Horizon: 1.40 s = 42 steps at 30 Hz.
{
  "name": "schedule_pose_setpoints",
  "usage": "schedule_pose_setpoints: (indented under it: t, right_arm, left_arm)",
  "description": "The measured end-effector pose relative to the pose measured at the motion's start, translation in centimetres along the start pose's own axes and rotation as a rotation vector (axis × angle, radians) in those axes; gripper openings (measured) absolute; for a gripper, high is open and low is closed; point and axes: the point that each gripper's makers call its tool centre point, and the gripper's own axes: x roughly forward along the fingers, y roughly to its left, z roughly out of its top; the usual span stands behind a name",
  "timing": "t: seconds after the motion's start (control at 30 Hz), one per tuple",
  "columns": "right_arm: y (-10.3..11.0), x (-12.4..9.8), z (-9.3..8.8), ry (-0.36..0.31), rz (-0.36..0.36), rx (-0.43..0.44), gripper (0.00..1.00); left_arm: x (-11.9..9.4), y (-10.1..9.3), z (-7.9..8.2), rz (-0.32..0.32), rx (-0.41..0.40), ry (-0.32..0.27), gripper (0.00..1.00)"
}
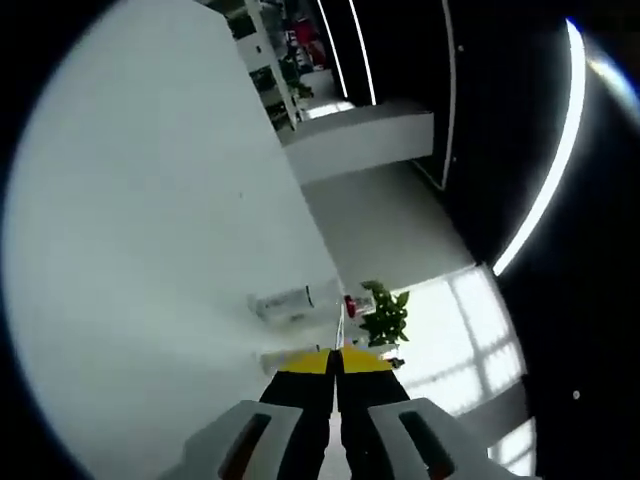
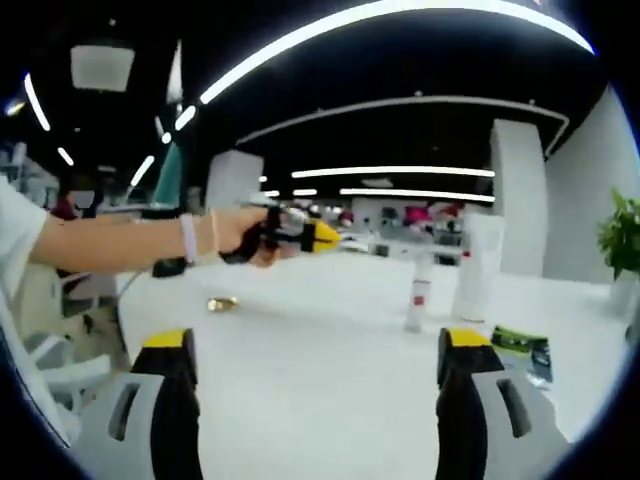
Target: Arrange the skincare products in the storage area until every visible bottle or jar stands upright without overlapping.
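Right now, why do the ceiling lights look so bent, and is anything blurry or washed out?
Left gripper view: the fisheye lens bends the light strip into an arc, and the white table is washed out, so the lying bottle looks faint. Right gripper view: the ceiling strips also curve, and the white tube and the left tongs look soft.

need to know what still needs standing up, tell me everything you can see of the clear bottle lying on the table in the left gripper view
The clear bottle looks like transparent plastic with a pale label around its body and a whitish cap end. It lies on its side on the white table, near the table's edge, not upright. It sits just beyond the left gripper, whose yellow-tipped jaws are closed together and do not touch it. Nothing else appears to touch it; a small red-capped item stands apart beside it. Finer detail is too blurred to tell.
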Motion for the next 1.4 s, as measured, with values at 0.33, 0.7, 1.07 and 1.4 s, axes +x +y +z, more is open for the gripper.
schedule_pose_setpoints:
  t: [0.33,0.7,1.07,1.4]
  right_arm:
    - [-0.7,-0.3,0.5,-0.038,-0.019,0.086,1.00]
    - [-0.5,-0.3,-2.1,0.015,-0.023,0.141,0.95]
    - [-0.9,-0.2,-1.1,-0.019,-0.048,0.135,0.96]
    - [-0.6,-0.8,0.7,-0.047,-0.056,0.087,0.97]
  left_arm:
    - [3.4,4.0,0.4,0.132,-0.061,0.019,0.00]
    - [6.9,7.0,2.3,0.226,-0.065,0.054,0.00]
    - [6.7,8.6,1.1,0.288,-0.002,0.058,0.01]
    - [6.6,9.4,0.7,0.312,0.020,0.061,0.01]
